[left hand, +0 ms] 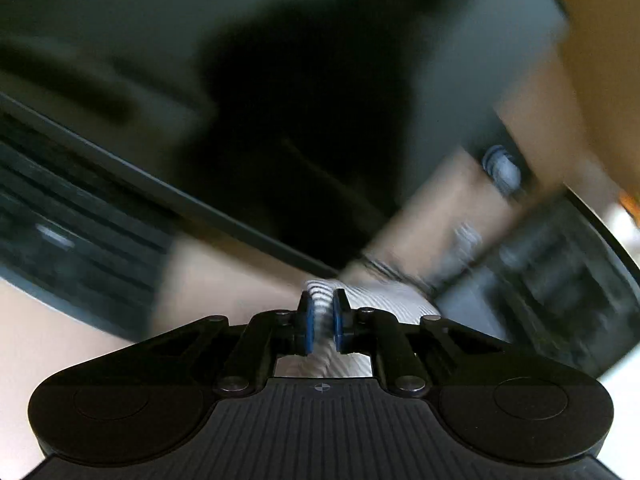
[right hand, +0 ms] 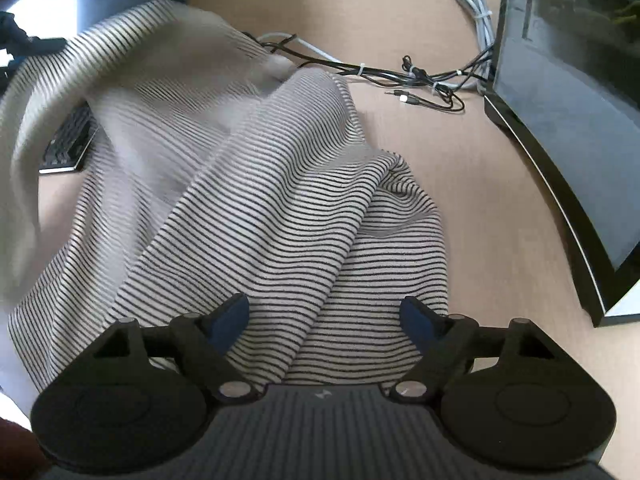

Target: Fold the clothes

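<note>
Striped garment (right hand: 256, 200) | pinched in left claw (left hand: 322, 320) | beneath spread right claw (right hand: 325, 320)

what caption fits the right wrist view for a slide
Open right hand-held gripper poised over a rumpled striped garment on a wooden desk, cables and a monitor beyond.

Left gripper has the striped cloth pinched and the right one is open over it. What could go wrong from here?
1. The left gripper pinches only a narrow bit of the grey-and-black striped knit garment; it may slip out.
2. Lifted fabric hangs near the loose black and white cables and the black keyboard, and could drag them.
3. The open right gripper hovers over bunched folds and may grab several layers.
</note>
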The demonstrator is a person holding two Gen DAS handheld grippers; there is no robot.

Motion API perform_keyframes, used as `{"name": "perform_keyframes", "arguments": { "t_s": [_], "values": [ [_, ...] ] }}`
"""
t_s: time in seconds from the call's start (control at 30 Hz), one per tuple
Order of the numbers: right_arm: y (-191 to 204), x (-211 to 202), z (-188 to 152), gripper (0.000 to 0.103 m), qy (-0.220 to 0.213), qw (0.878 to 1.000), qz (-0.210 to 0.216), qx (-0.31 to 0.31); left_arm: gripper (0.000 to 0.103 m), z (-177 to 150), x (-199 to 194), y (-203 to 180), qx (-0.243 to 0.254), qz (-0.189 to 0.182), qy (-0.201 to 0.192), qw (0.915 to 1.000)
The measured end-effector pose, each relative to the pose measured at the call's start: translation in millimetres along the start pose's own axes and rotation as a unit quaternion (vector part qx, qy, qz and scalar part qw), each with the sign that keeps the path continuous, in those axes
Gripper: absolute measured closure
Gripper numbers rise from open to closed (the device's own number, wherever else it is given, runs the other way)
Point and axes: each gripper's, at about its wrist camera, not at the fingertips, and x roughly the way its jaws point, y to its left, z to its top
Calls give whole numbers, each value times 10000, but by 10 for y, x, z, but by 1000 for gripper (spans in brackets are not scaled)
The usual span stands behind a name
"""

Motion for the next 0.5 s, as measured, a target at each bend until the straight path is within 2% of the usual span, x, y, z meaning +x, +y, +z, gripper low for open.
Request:
{"name": "perform_keyframes", "arguments": {
  "t_s": [0.03,0.1,0.17,0.2,0.23,0.27,0.3,0.33,0.37,0.4,0.43,0.5],
  "values": [
    [42,-5,17,20,12,10000,-12,-62,93,48,-54,146,14,303,-80,9995],
    [117,3,50,20,10,9997,-118,-211,89,141,-113,453,-106,752,-34,9971],
    [175,1,136,31,1,9994,-239,-257,62,197,-180,692,-246,986,65,9948],
    [203,-3,188,57,-3,9992,-299,-263,57,220,-199,715,-153,986,79,9950],
    [227,-29,257,78,-53,9991,-361,-211,48,233,-195,681,6,916,91,9958],
    [249,-78,342,79,-151,9989,-426,-100,34,236,-186,626,201,798,115,9965],
    [270,-126,428,79,-249,9985,-491,12,26,216,-158,527,455,603,171,9970],
    [302,-176,531,79,-372,9979,-521,113,13,166,-99,399,753,441,254,9959],
    [344,-226,653,78,-521,9971,-514,203,10,83,-11,244,1134,317,361,9924],
    [397,-209,761,71,-615,9965,-518,216,9,0,78,89,1513,192,467,9872],
    [462,-125,854,59,-652,9963,-534,150,9,-109,169,-71,1879,131,558,9805],
    [593,44,1040,48,-727,9957,-566,18,8,-436,370,-415,2620,227,687,9623]
  ]
}}
